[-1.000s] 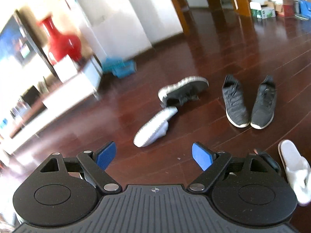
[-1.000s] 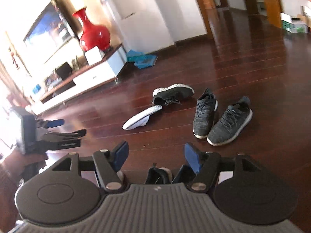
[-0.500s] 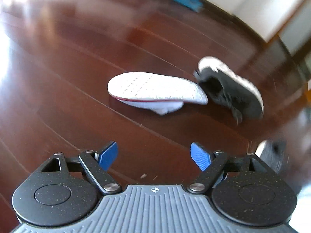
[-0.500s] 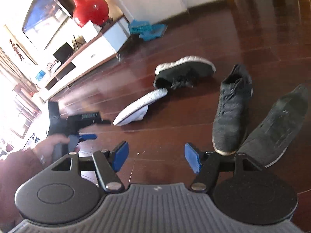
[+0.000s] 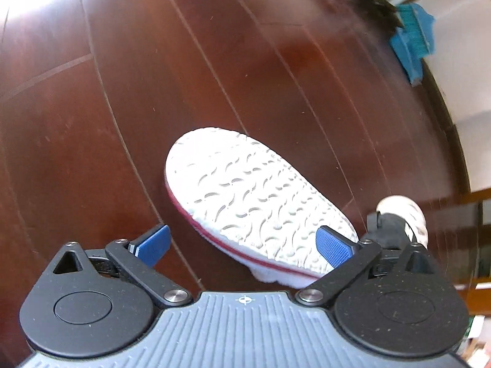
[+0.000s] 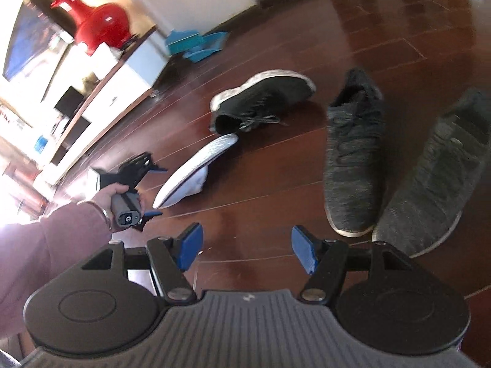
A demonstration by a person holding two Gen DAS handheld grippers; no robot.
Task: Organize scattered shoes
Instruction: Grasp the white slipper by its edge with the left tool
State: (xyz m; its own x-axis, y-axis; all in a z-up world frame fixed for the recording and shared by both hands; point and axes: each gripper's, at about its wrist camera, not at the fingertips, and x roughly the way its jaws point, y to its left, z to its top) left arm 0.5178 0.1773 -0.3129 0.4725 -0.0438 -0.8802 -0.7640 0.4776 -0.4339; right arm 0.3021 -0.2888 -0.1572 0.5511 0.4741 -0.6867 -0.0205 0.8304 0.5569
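A white slipper (image 5: 254, 196) lies sole-up on the dark wood floor, its heel end reaching between the spread fingers of my left gripper (image 5: 244, 245), which is open and not closed on it. The right wrist view shows the same slipper (image 6: 196, 168) with the left gripper (image 6: 150, 191) just left of it, held by a hand. A black sneaker (image 6: 264, 98) lies on its side behind the slipper. Two grey sneakers (image 6: 353, 153) (image 6: 435, 178) stand side by side at the right. My right gripper (image 6: 247, 250) hangs open over bare floor.
A white TV cabinet (image 6: 104, 92) with a red vase (image 6: 101, 26) runs along the left wall. A blue dustpan and brush (image 6: 196, 44) lies by the white wall. The black sneaker's toe (image 5: 402, 214) shows just past the slipper.
My left gripper has swung down and closed in on the white slipper, which now fills its view. My right gripper has come nearer the grey sneakers. Both stay open.
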